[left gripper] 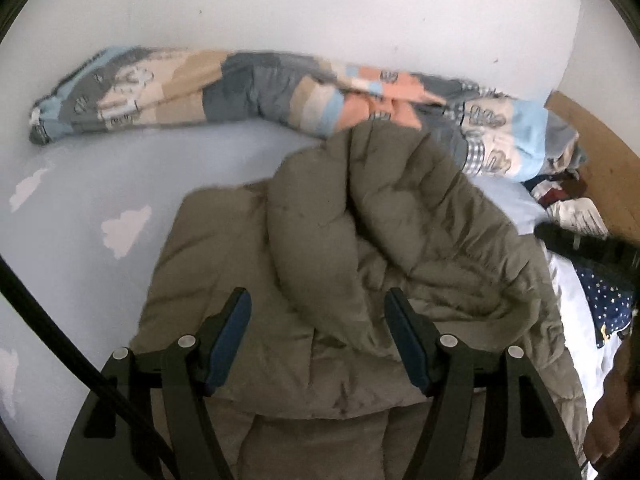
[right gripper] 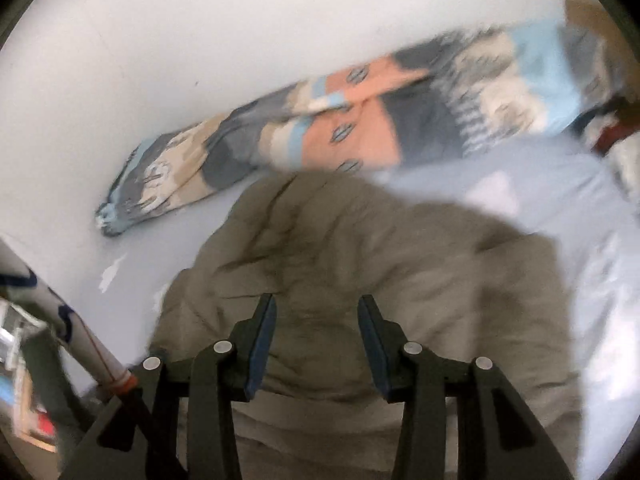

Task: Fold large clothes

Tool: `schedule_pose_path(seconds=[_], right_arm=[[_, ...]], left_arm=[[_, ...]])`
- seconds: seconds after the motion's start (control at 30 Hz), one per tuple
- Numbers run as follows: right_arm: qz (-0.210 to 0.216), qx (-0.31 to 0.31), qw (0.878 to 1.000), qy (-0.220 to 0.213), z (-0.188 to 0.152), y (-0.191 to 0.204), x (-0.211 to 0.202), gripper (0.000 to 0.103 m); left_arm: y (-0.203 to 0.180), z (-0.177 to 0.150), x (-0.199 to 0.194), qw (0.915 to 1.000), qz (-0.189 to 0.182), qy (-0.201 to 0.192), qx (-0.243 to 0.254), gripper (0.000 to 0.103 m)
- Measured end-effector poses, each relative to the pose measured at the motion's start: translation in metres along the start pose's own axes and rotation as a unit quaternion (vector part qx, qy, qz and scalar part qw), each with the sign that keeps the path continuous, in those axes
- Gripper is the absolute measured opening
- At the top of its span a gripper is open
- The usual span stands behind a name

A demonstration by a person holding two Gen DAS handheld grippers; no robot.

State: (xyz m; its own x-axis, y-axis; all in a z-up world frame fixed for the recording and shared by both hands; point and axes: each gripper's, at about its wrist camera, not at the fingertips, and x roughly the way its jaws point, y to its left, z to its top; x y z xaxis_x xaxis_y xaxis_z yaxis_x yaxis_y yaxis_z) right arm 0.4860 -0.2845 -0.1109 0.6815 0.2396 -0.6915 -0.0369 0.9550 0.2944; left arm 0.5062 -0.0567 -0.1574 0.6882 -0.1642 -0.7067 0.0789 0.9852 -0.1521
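Observation:
A large olive-brown puffer jacket lies bunched on a light blue bed sheet. A padded fold of it rises in the middle. My left gripper is open just above the jacket, its blue-padded fingers apart on either side of the fold and holding nothing. In the right wrist view the same jacket fills the lower middle, blurred. My right gripper is open over it and empty.
A rolled patchwork quilt lies along the white wall behind the jacket, also in the right wrist view. Other clothes and a wooden headboard are at the right. Bedside clutter sits at lower left.

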Motion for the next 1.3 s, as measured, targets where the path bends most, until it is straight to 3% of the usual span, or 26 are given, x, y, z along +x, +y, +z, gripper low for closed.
schedule_pose_path(seconds=[0.07, 0.2, 0.3, 0.43, 0.5, 0.6, 0.8, 1.0, 1.3], right_arm=[[-0.017, -0.012, 1.000, 0.008, -0.010, -0.007, -0.002, 0.047], [-0.038, -0.006, 0.997, 0.068, -0.050, -0.027, 0.030, 0.047], [-0.051, -0.027, 0.994, 0.089, -0.073, -0.034, 0.060, 0.047], [-0.059, -0.013, 0.994, 0.089, -0.076, -0.036, 0.068, 0.047], [-0.060, -0.013, 0.993, 0.096, -0.069, -0.034, 0.062, 0.047], [-0.040, -0.009, 0.997, 0.072, -0.061, -0.030, 0.027, 0.047], [-0.038, 0.050, 0.996, 0.071, -0.085, -0.041, -0.040, 0.047], [-0.052, 0.075, 0.991, 0.098, -0.156, -0.044, -0.094, 0.047], [-0.085, 0.034, 0.986, 0.140, -0.257, -0.027, -0.133, 0.047]], left_arm=[[-0.003, -0.002, 0.006, 0.9999, -0.003, 0.012, 0.007, 0.068], [-0.004, -0.021, 0.037, 0.9979, 0.007, 0.062, 0.020, 0.071], [-0.011, -0.029, 0.046, 0.9963, 0.028, 0.060, 0.054, 0.072], [-0.013, -0.027, 0.042, 0.9962, 0.032, 0.059, 0.056, 0.072], [-0.013, -0.024, 0.028, 0.9970, 0.032, 0.046, 0.054, 0.072], [-0.019, -0.021, 0.005, 0.9964, 0.038, 0.030, 0.069, 0.072], [-0.027, -0.036, -0.040, 0.9954, 0.023, 0.045, 0.082, 0.072], [-0.017, -0.095, -0.092, 0.9936, 0.021, 0.087, 0.069, 0.072], [0.019, -0.212, -0.149, 0.9868, 0.070, 0.137, 0.050, 0.072]])
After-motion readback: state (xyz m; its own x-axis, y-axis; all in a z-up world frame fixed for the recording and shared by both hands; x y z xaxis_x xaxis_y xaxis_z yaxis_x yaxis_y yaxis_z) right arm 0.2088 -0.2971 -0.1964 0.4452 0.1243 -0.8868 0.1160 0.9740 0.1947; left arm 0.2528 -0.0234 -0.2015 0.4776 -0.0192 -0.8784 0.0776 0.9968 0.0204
